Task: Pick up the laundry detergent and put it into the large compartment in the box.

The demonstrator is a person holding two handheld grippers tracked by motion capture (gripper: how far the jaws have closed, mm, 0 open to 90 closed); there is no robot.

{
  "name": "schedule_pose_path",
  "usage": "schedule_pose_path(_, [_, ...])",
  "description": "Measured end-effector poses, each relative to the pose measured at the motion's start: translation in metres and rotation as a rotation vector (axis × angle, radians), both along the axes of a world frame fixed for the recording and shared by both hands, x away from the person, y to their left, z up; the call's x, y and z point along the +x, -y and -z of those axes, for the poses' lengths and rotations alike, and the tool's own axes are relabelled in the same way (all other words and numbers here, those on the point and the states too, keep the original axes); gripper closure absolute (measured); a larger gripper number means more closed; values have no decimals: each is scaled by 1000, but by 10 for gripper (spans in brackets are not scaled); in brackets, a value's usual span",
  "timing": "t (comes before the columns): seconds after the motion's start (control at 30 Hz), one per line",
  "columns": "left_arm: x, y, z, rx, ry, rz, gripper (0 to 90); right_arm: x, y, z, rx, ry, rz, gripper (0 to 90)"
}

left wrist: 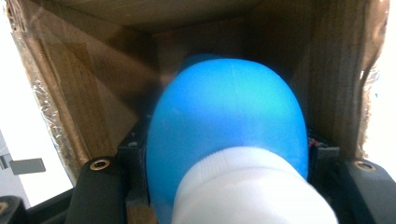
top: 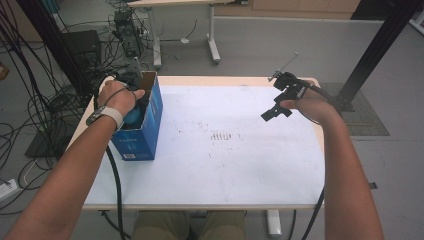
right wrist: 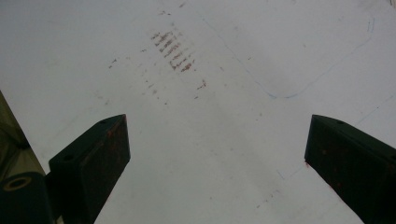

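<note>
Blue bottle in L tool, box-deep

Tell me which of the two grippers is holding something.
The left gripper: its fingers clamp a blue bottle with a white cap inside the cardboard box. The right gripper hangs open over the table.

White-topped rectangular table with faint reddish-brown smudges mid-surface, tangled black cables on grey floor, possibly electronic equipment beyond, white-legged second table.
</note>
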State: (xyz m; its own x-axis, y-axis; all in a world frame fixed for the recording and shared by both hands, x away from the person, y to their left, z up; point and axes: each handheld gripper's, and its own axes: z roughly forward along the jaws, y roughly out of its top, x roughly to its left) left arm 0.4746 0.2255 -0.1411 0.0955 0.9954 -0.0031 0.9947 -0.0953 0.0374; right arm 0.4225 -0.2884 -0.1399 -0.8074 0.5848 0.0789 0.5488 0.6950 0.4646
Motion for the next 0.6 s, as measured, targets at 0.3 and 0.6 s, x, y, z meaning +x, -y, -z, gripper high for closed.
schedule_pose_path(0.3, [1,-1,0,0,-3,4,325,1,-1,1,-1,-1,-3,67])
schedule_pose_path(0.6, [-3,-10,-5,-28,14,2,289,2,-5,-1,-7,-4,-7,67])
